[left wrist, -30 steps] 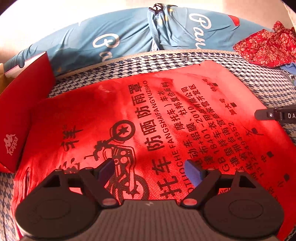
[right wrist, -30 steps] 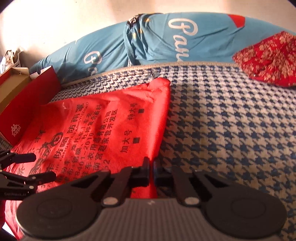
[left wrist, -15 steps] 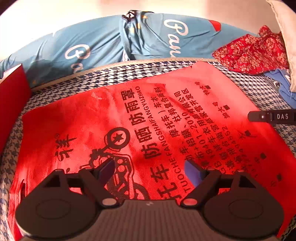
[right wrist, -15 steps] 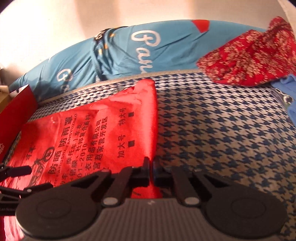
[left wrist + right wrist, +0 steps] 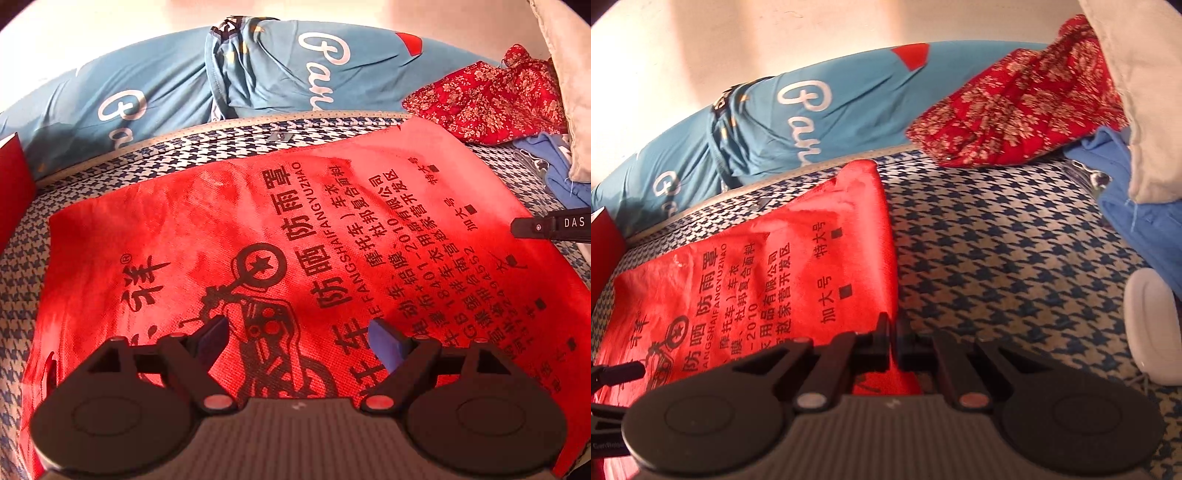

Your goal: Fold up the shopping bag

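Lying flat on the blue-and-white houndstooth bed cover [image 5: 997, 258] is one red non-woven shopping bag with black print [image 5: 229, 236]. The left tool [image 5: 295, 338] hovers over it, fingers apart, nothing between them. The right tool [image 5: 894, 345] is clamped on the bag's right edge. Behind: two blue pillows [image 5: 155, 88], one red floral cloth [image 5: 1015, 107].
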The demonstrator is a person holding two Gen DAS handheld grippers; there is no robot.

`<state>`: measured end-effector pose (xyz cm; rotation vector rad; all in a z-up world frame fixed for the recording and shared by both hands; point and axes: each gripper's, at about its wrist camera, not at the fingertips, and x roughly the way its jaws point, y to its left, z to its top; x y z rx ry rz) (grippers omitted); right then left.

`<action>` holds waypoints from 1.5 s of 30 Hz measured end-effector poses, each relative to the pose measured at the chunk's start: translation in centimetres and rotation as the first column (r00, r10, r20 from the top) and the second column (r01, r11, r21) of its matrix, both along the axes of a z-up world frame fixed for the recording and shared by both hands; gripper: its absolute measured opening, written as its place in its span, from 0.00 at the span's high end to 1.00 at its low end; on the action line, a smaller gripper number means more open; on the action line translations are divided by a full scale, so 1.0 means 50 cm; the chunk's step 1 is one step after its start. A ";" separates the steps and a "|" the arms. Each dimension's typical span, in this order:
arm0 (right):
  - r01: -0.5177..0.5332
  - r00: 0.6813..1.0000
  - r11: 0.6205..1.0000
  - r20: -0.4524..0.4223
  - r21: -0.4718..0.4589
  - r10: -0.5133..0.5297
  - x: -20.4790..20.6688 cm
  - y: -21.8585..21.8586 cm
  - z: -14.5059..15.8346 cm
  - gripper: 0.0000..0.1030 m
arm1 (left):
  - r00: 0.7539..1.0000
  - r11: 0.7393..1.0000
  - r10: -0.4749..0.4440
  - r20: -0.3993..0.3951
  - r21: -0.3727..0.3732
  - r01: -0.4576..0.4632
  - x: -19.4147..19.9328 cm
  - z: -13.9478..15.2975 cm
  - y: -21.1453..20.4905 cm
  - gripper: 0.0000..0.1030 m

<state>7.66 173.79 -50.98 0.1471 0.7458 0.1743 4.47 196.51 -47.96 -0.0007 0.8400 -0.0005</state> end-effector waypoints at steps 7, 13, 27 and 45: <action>0.015 1.000 1.000 -0.002 -0.005 -0.015 -0.001 -0.012 0.001 0.97 | 1.000 1.000 0.012 0.001 0.004 -0.012 0.008 -0.009 -0.021 0.20; 0.076 0.997 0.997 -0.002 0.005 -0.076 0.002 -0.044 0.004 0.97 | 0.999 0.999 0.039 0.008 -0.014 -0.038 0.014 -0.017 -0.033 0.20; 0.197 0.978 0.980 -0.068 -0.002 -0.197 0.013 -0.108 -0.025 0.96 | 0.999 0.999 0.039 -0.011 0.034 -0.039 0.021 -0.038 -0.064 0.20; 0.027 0.985 0.993 0.175 -0.116 -0.006 -0.085 -0.114 0.087 0.23 | 0.993 0.992 0.117 -0.016 0.050 -0.116 -0.097 -0.024 0.006 0.19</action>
